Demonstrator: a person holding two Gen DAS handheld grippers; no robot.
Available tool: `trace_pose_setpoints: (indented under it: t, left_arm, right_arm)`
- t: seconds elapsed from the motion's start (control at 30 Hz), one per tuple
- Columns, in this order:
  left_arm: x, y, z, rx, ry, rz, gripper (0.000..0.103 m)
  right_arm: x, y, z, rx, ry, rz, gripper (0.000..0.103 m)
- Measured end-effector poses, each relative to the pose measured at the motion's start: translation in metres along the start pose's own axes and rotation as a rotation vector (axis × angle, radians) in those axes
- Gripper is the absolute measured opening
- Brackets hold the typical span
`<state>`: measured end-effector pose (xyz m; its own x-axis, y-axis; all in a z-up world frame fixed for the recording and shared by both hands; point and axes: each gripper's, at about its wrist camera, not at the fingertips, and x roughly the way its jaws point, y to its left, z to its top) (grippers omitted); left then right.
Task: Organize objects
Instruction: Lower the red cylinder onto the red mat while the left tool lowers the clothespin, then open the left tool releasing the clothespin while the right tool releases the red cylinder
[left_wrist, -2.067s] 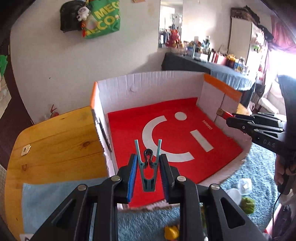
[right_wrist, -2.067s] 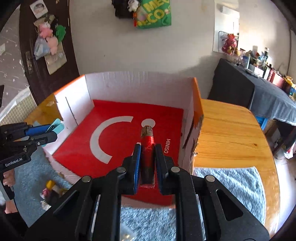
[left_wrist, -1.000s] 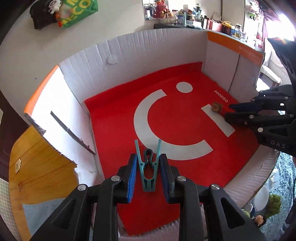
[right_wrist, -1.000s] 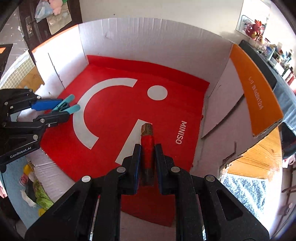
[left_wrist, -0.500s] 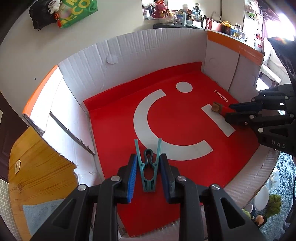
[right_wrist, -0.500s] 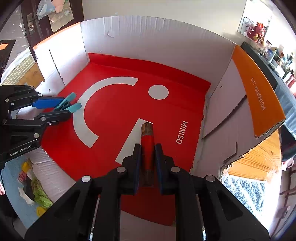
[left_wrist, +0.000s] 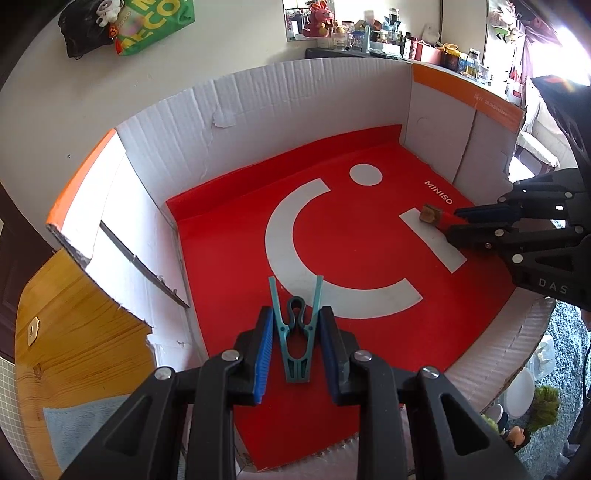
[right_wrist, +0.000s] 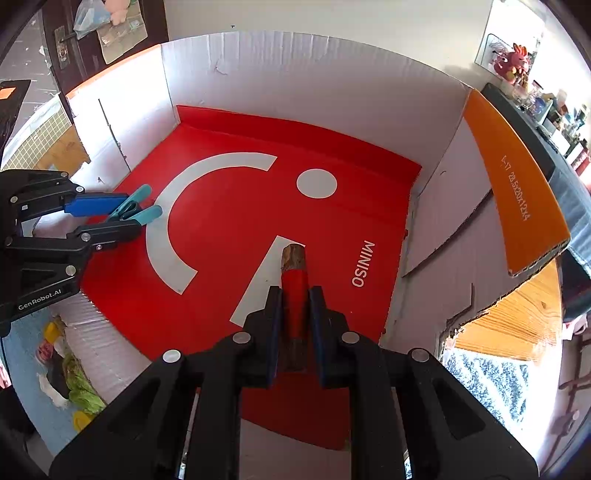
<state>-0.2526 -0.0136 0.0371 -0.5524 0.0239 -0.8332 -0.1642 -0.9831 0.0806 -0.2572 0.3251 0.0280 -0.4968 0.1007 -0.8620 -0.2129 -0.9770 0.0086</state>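
Observation:
My left gripper (left_wrist: 296, 334) is shut on a teal clothespin (left_wrist: 295, 332) and holds it over the near left part of the red floor of a cardboard box (left_wrist: 229, 229). It also shows at the left of the right wrist view (right_wrist: 122, 218), with the clothespin (right_wrist: 135, 210) between its fingers. My right gripper (right_wrist: 294, 314) is shut on a wooden stick wrapped in red tape (right_wrist: 293, 291), held over the box's right side. In the left wrist view that gripper (left_wrist: 458, 221) shows at the right with the stick's wooden tip (left_wrist: 429, 214) poking out.
The box has white cardboard walls (right_wrist: 295, 74) with orange flap edges (right_wrist: 517, 192) and stands on a wooden table (left_wrist: 74, 332). Small toys and items lie on a blue-grey cloth (right_wrist: 62, 384) outside the box's front. A cluttered shelf (left_wrist: 388, 37) stands behind.
Both grippers moved forward from outside the box to over its red floor, each keeping hold of its object. In the last half second they barely shifted.

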Motion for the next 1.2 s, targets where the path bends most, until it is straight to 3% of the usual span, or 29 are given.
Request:
trace_pose_setpoints:
  t: [0.47, 1.2]
  left_arm:
    - [-0.0014, 0.0010, -0.0005, -0.014, -0.002, -0.014, 0.026]
    - [-0.0079, -0.0001, -0.0035, -0.025, -0.012, -0.032, 0.035]
  right_arm:
    - [0.0004, 0.0006, 0.0026, 0.007, 0.003, -0.002, 0.015]
    - [0.0002, 0.0004, 0.0035, 0.013, 0.004, -0.001, 0.015]
